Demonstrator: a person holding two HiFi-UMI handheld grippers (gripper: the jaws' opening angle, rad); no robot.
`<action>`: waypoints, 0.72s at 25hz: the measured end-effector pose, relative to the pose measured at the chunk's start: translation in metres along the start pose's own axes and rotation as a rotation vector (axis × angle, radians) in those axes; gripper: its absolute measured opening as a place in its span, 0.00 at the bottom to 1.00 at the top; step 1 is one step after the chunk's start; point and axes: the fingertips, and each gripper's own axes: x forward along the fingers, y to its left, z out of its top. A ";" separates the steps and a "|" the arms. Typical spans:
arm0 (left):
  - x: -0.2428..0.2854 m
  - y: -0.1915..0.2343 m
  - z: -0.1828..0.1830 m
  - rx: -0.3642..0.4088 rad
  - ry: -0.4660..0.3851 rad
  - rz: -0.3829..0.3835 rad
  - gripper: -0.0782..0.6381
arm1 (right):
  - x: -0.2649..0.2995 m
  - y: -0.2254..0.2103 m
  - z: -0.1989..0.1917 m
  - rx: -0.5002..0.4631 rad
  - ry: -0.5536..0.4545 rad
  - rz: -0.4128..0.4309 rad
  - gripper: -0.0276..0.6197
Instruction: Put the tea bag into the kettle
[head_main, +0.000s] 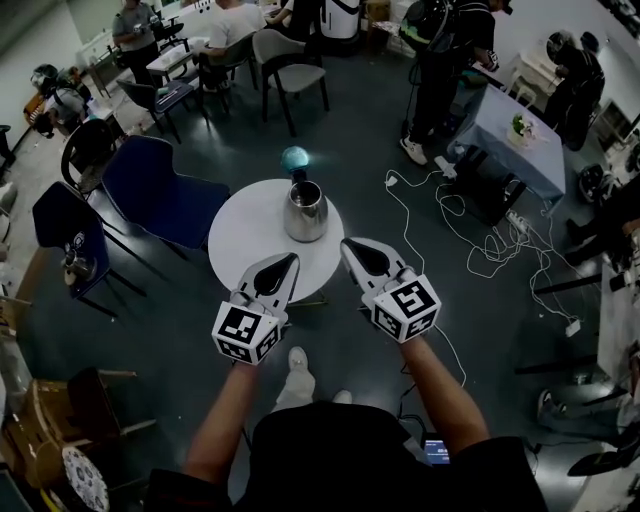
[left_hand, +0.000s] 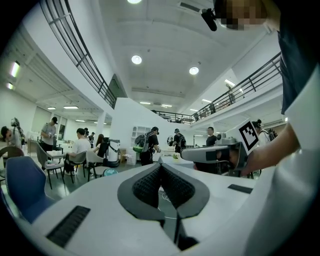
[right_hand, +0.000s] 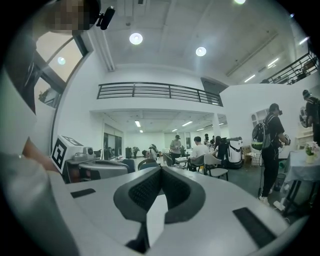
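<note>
Over the near edge of the round white worktop (head_main: 247, 238), the left gripper (head_main: 292, 260) and the right gripper (head_main: 348, 245) hang side by side. Both point towards the metal kettle (head_main: 305, 212), which stands upright on the far half. On the left gripper the fingers (left_hand: 147, 185) are pressed together at the tips with nothing between them. The right gripper's fingers (right_hand: 144, 190) are closed the same way. A pale patch shows in the gap below them, and it looks more like the worktop beyond than anything held.

No tea bag shows in any view. The worktop around the kettle is bare, and the kettle's dark mouth does not show what is inside. I cannot tell whether the task is waiting to start or already finished. If it is still to start, the next move is to find the tea bag, pinch it lightly between one pair of fingers and lower it straight into the kettle's mouth.
</note>
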 end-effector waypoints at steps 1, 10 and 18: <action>-0.004 -0.005 0.001 0.003 -0.002 0.003 0.13 | -0.005 0.003 0.001 -0.002 -0.002 0.003 0.07; -0.028 -0.052 0.006 0.020 -0.017 0.033 0.13 | -0.050 0.025 0.004 -0.020 -0.016 0.039 0.07; -0.040 -0.092 0.003 0.028 -0.030 0.058 0.13 | -0.091 0.033 0.001 -0.035 -0.027 0.057 0.07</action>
